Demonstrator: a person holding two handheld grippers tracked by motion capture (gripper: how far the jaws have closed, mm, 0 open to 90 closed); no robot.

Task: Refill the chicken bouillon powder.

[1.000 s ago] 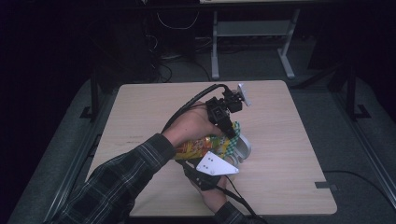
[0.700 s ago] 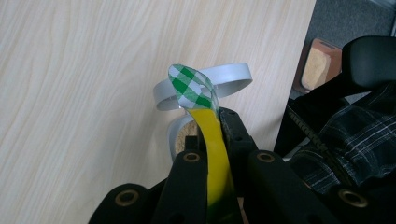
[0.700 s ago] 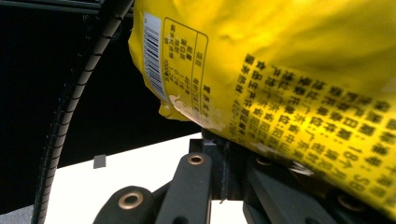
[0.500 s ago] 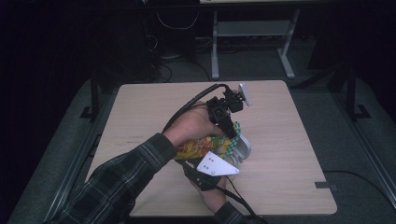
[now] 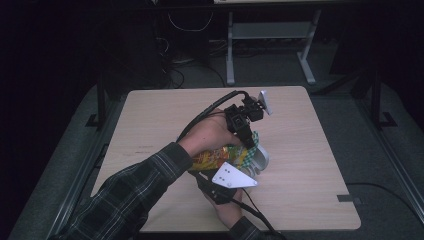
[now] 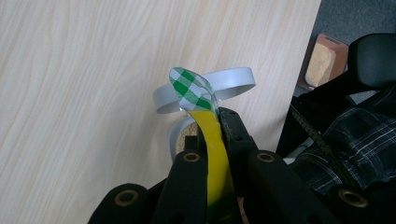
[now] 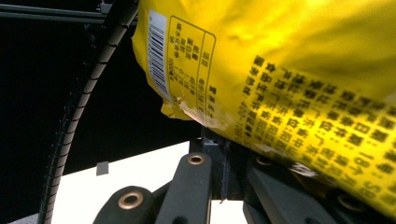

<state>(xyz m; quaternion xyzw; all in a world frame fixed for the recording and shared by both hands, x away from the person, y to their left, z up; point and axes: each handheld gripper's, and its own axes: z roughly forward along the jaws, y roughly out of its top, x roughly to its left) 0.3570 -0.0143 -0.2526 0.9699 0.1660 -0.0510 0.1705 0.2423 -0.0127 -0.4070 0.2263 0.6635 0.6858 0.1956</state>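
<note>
A yellow snack bag [image 5: 216,157] with a green-and-white checked top [image 6: 191,88] is held over the wooden table between both grippers. My left gripper [image 5: 248,142] points down from the far side and is shut on the bag's top edge; the yellow film [image 6: 215,154] runs between its jaws [image 6: 212,122]. My right gripper [image 5: 216,171], under its grey plate [image 5: 233,177], comes from the near side and is shut on the bag's bottom seam [image 7: 205,119]. A grey round bowl [image 5: 261,159] sits just under the bag's top, its rim [image 6: 233,77] behind the checked tip.
The wooden table [image 5: 310,150] has bare room left, right and far of the hands. A plaid sleeve [image 5: 135,192] crosses its near left. A black cable [image 5: 200,120] arcs off the left gripper. A metal desk frame [image 5: 270,35] stands beyond the table.
</note>
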